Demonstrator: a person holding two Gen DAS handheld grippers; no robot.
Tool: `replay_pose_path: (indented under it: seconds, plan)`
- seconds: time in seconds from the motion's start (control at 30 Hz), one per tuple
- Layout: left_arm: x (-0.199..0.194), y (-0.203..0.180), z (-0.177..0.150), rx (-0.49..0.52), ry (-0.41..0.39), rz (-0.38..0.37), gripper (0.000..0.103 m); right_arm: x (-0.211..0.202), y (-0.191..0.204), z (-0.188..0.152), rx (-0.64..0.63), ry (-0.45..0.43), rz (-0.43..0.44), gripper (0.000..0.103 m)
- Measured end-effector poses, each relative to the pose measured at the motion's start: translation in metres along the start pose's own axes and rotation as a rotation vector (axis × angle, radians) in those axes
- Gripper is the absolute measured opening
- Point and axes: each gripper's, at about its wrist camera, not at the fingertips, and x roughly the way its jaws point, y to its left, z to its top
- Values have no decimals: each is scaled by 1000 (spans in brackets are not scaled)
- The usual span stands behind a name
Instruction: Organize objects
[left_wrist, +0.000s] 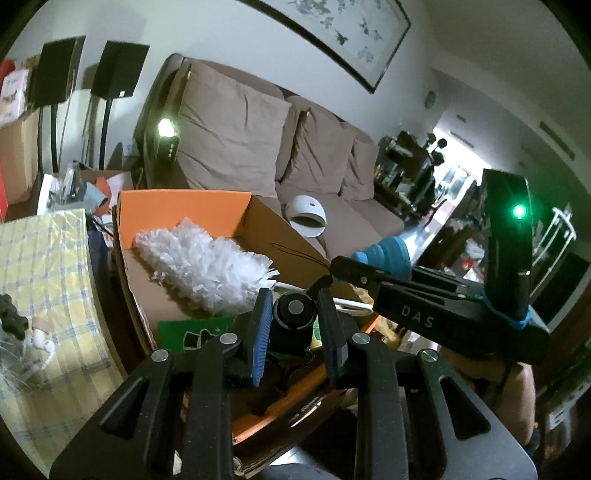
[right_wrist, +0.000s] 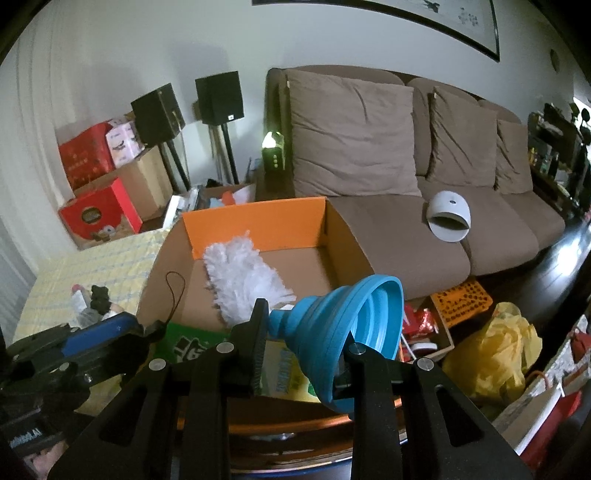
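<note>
Left wrist view: the left hand-held gripper (left_wrist: 293, 321) is closed on a small black cylinder object (left_wrist: 294, 319) w/ a thin cord, pads pressing both sides. It hangs over the cardboard box (left_wrist: 255, 218), where a white fluffy duster (left_wrist: 207, 266) lies. The right hand-held gripper (left_wrist: 345, 269) comes in from the right, near the box, w/ the blue funnel (left_wrist: 388, 254).

Right wrist view: the right hand-held gripper (right_wrist: 306, 350) is nearly closed, gripping the blue funnel (right_wrist: 354, 328) by its narrow part; wide mouth points to the right. Funnel is above the box's (right_wrist: 258, 221) near edge. Duster (right_wrist: 240, 277) is inside the box. Left hand-held gripper (right_wrist: 147, 330) shows at the left side. A white dome-shaped thing (right_wrist: 448, 214) sits on the brown sofa (right_wrist: 369, 221) behind.
</note>
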Motion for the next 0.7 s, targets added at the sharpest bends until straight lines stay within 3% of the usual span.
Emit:
replay_pose_path:
  seconds: [0.43, 0.7]
  plan:
    - [3, 11, 3, -44, -24, 40, 23, 5, 11, 0, -30, 10, 1, 24]
    - [8, 16, 4, -53, 10, 52, 23, 11, 20, -2, -63, 29, -1, 24]
